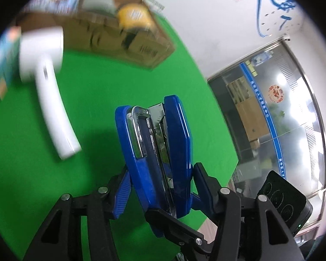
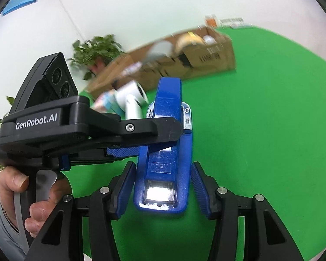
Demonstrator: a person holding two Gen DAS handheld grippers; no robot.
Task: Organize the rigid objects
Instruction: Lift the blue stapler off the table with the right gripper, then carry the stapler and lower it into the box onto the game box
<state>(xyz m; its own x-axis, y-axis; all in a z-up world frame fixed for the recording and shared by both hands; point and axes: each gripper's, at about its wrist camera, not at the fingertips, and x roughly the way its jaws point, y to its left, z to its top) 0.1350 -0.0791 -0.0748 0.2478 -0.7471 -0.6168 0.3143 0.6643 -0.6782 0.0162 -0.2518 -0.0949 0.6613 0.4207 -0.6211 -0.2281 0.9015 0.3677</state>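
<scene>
Mid-handover: my left gripper [image 1: 160, 187] clenches the glossy blue plastic stapler [image 1: 156, 152] above the green cloth [image 1: 87, 91]; my right gripper [image 2: 163, 187] straddles it, released. Next, carry to the cardboard box [image 2: 206, 58], one o'clock.

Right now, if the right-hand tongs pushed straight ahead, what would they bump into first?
The blue stapler, already lying between the open right tongs and gripped by the left tongs. Past it, probably the cardboard box, though depth is unclear.

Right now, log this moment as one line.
left gripper: shut on blue stapler | right gripper: open around it | cardboard box: behind
</scene>
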